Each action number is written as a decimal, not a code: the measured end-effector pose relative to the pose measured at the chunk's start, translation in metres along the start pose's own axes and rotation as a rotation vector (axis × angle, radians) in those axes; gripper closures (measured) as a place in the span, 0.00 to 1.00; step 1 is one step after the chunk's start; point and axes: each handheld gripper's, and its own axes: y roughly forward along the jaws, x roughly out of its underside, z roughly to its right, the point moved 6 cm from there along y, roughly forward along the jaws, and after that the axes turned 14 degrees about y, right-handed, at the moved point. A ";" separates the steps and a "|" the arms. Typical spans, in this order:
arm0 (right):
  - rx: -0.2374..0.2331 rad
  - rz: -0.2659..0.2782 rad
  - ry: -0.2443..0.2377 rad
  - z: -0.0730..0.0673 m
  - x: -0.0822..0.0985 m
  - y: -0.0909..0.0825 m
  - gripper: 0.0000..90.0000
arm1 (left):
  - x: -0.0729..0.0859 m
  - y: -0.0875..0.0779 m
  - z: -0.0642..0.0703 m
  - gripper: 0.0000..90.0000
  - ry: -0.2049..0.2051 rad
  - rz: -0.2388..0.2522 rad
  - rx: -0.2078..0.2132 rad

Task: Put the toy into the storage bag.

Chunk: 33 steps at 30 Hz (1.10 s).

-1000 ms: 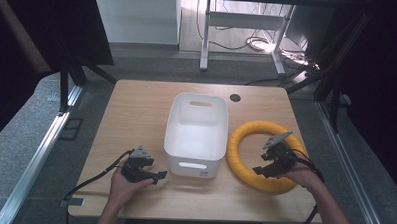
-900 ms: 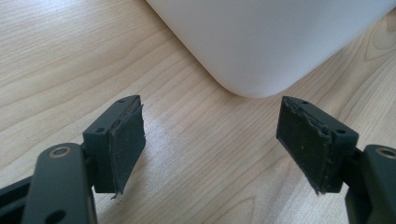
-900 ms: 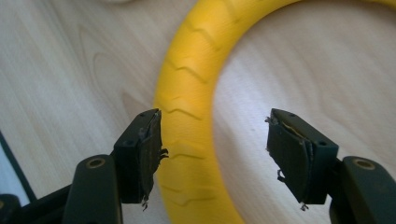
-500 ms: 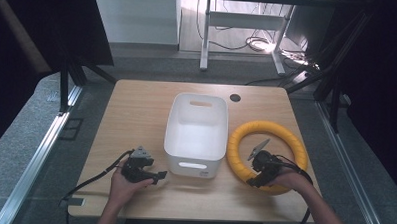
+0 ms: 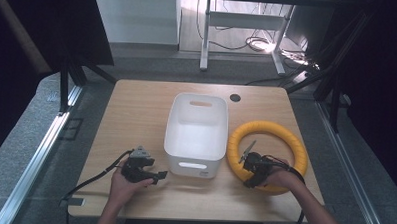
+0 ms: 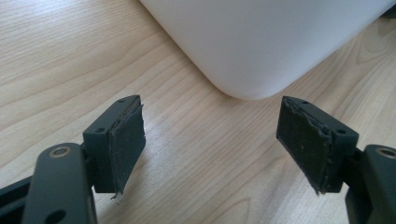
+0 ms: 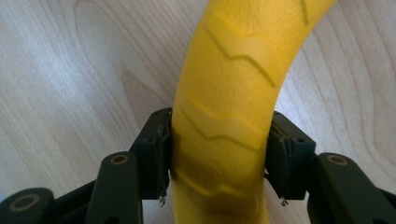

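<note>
A yellow ring [image 5: 268,129] with zigzag ridges lies flat on the wooden table [image 5: 136,110], right of a white bin [image 5: 195,134]. My right gripper [image 5: 248,170] sits at the ring's near-left part; its jaws have just been closing. In the right gripper view both pads press the yellow ring [image 7: 229,112] from either side, my right gripper [image 7: 219,158] shut on it. My left gripper [image 5: 154,174] rests near the table's front left, pointing at the bin's near corner. Its jaws [image 6: 210,140] stand wide open with only bare wood between them, the white bin [image 6: 261,42] just beyond.
The bin has handle slots in its near and far walls, and its inside looks bare. A dark cable hole [image 5: 235,98] sits in the table behind the bin. Black cables trail from both grippers over the front edge. Grey floor surrounds the table.
My right gripper has moved left and down along the ring to its near-left part and closed on it. The left gripper has stayed where it was.
</note>
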 end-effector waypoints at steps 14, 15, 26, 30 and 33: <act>-0.046 -0.007 0.038 0.003 -0.001 -0.004 0.56 | 0.000 0.001 0.000 0.26 0.002 -0.003 -0.003; -0.072 0.027 0.051 0.004 -0.001 -0.009 0.57 | 0.000 0.001 0.000 0.26 0.003 -0.005 -0.004; -0.198 0.206 0.109 0.016 -0.003 -0.043 0.57 | 0.000 0.000 -0.001 0.26 0.002 -0.003 -0.006; -0.260 0.286 0.134 0.022 -0.003 -0.060 0.56 | 0.001 0.002 0.000 0.26 0.002 -0.007 -0.005; -0.277 0.313 0.148 0.025 -0.002 -0.065 0.56 | 0.001 0.001 -0.001 0.26 0.003 -0.008 -0.008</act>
